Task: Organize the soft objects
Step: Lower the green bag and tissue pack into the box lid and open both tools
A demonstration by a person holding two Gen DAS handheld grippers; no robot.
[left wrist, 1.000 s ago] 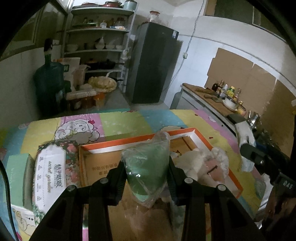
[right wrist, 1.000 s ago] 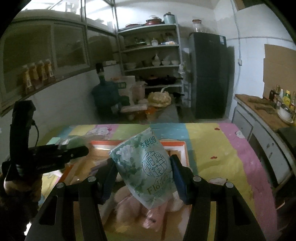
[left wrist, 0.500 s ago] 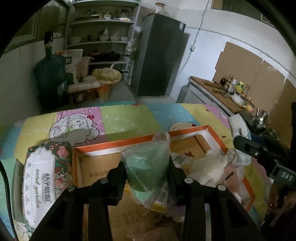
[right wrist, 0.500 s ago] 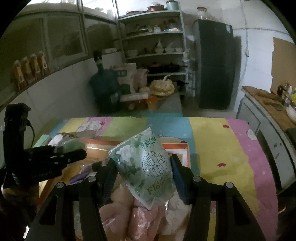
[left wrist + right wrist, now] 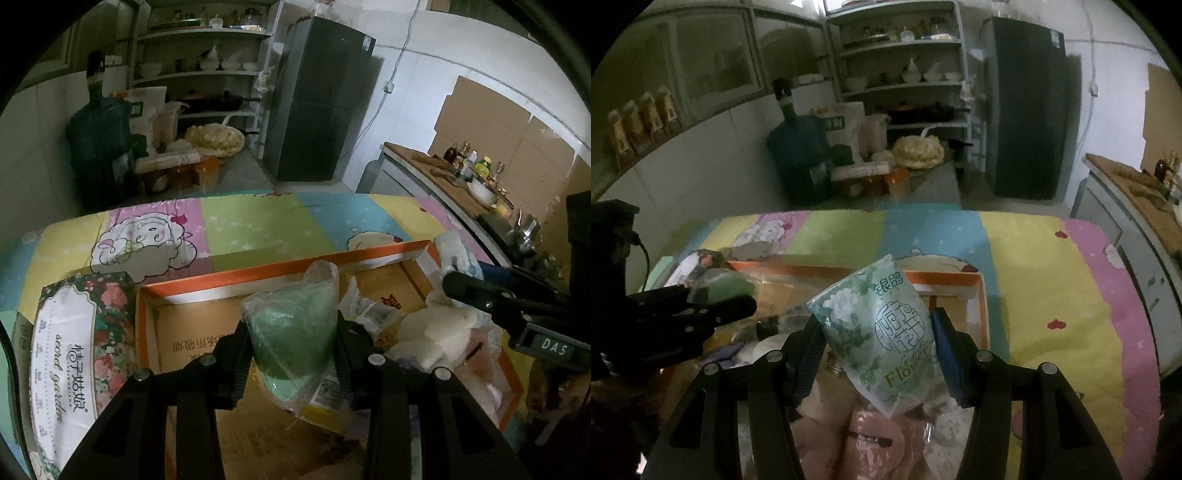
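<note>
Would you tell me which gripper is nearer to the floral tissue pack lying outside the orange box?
Left. The left gripper, shut on a green bagged item, hangs just beside the floral tissue pack. The right gripper holds its green packet over the orange box's far side.

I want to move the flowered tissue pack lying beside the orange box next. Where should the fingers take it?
Across its narrow width, coming from above. The flowered tissue pack lies flat and long on the cloth, close against the orange box wall, so a mid-length pinch on its long sides probably suits best. Both grippers are occupied: left gripper, right gripper.
</note>
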